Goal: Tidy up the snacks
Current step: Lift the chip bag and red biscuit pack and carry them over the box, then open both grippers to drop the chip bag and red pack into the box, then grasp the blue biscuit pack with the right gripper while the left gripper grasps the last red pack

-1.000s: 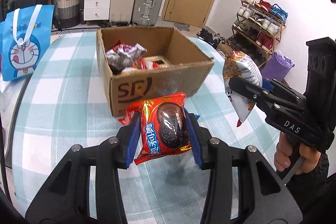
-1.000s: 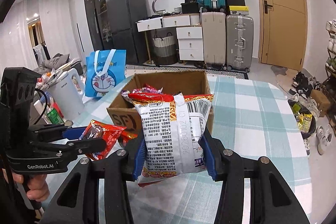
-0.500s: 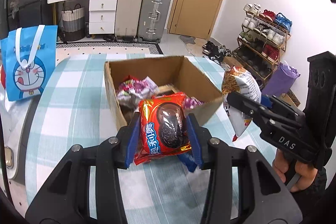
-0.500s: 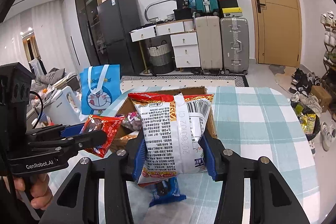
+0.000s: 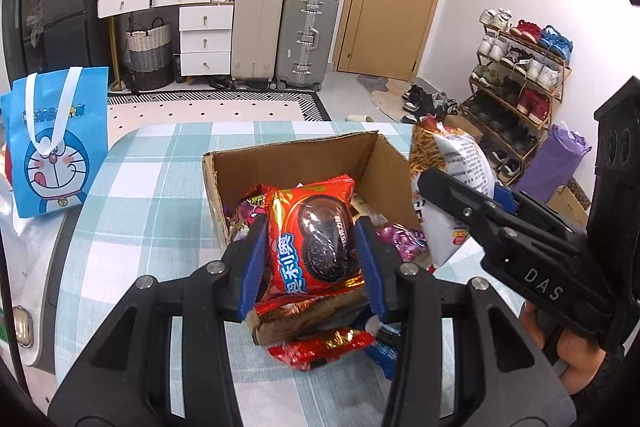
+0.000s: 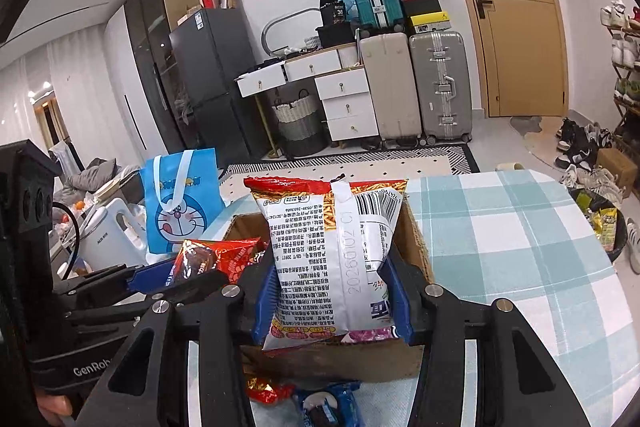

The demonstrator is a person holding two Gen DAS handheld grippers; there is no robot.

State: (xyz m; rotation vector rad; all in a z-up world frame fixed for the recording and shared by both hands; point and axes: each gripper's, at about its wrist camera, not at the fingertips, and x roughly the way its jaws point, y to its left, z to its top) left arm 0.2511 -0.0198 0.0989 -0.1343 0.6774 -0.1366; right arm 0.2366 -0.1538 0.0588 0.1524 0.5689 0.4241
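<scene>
My left gripper (image 5: 311,259) is shut on a red cookie packet (image 5: 312,239), held over the near edge of an open cardboard box (image 5: 296,163). The box holds several snack packets (image 5: 394,233). My right gripper (image 6: 332,291) is shut on a white and red noodle-snack bag (image 6: 332,251), held upright above the same box (image 6: 416,239). In the left wrist view that bag (image 5: 452,163) hangs by the box's right wall, pinched by the right gripper (image 5: 436,183). The right wrist view shows the left gripper (image 6: 180,275) with the red packet (image 6: 208,255) at the box's left.
Loose red (image 5: 320,347) and blue packets (image 6: 328,407) lie on the checked tablecloth (image 5: 152,195) in front of the box. A blue cartoon bag (image 5: 56,139) stands at the table's left, by a white kettle (image 6: 108,239). Suitcases, drawers and a shoe rack line the room behind.
Both grippers have moved forward toward the box with their packets; they were in front of it and now hang over its near edge. The loose packets on the cloth have come into view.
</scene>
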